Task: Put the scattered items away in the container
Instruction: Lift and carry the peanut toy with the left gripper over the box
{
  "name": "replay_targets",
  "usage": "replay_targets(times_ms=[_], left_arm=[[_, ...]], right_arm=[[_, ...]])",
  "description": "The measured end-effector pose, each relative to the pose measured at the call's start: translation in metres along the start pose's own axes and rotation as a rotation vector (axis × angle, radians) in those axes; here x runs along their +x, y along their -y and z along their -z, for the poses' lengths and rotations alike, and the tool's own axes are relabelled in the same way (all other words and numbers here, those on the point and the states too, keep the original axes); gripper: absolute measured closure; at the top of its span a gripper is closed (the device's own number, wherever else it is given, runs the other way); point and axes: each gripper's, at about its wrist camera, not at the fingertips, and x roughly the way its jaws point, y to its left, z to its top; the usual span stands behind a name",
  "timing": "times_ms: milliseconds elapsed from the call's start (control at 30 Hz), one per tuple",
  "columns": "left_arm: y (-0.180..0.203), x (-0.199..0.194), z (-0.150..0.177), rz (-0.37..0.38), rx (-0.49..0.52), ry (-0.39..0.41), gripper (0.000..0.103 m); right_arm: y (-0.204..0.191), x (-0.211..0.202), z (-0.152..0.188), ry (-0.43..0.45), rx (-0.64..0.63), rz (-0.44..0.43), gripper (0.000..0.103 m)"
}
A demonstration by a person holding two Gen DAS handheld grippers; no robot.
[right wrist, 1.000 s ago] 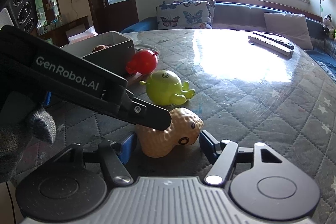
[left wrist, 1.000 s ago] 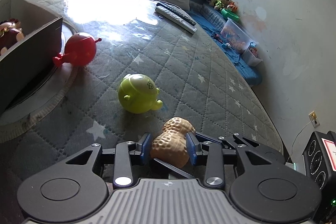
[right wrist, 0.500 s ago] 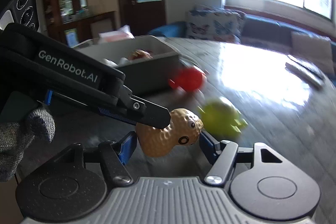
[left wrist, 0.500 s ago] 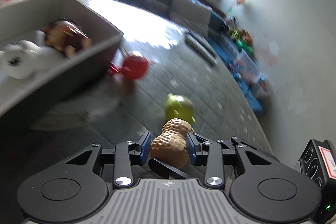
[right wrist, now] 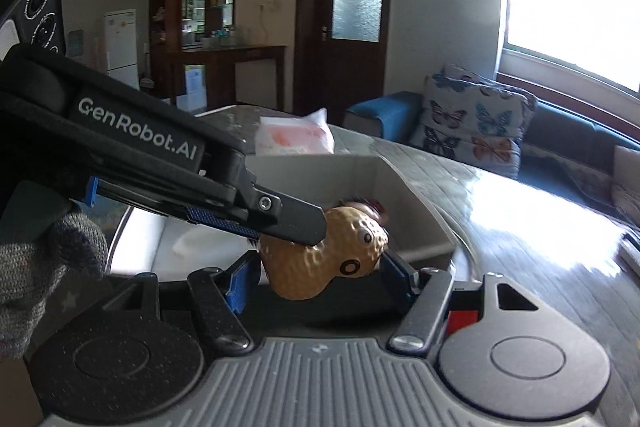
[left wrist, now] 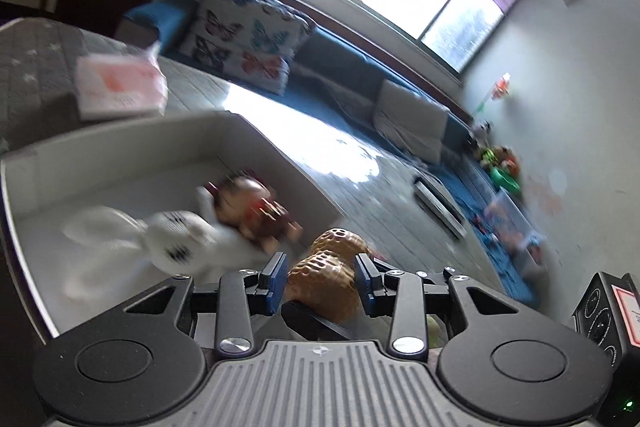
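Observation:
My left gripper [left wrist: 322,281] is shut on a tan peanut toy [left wrist: 326,279] and holds it in the air at the near edge of the grey box [left wrist: 132,147]. In the box lie a white plush toy [left wrist: 168,239] and a brown doll [left wrist: 256,211]. In the right wrist view the left gripper's fingers [right wrist: 288,219] clamp the peanut toy [right wrist: 324,259] from the left. My right gripper [right wrist: 320,277] is open around the peanut toy, its pads apart from it. The box [right wrist: 408,203] lies just behind.
A white and orange packet [left wrist: 120,91] lies on the table beyond the box, also in the right wrist view [right wrist: 294,139]. Remotes [left wrist: 440,207] lie on the quilted table top [right wrist: 520,227]. A butterfly cushion [right wrist: 476,123] and blue sofa stand behind.
Both grippers have lifted and swung left from the table top to the box with the peanut toy. The green and red toys have dropped out of view.

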Motion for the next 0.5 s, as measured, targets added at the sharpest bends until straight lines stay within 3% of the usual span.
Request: replay_targets(times_ms=[267, 500], left_arm=[[-0.041, 0.019, -0.021, -0.057, -0.057, 0.001, 0.064], [-0.057, 0.033, -0.016, -0.06, -0.085, -0.025, 0.064]], right_arm=[[-0.012, 0.056, -0.012, -0.027, 0.013, -0.036, 0.036], [-0.013, 0.078, -0.003, -0.068, 0.016, -0.034, 0.036]])
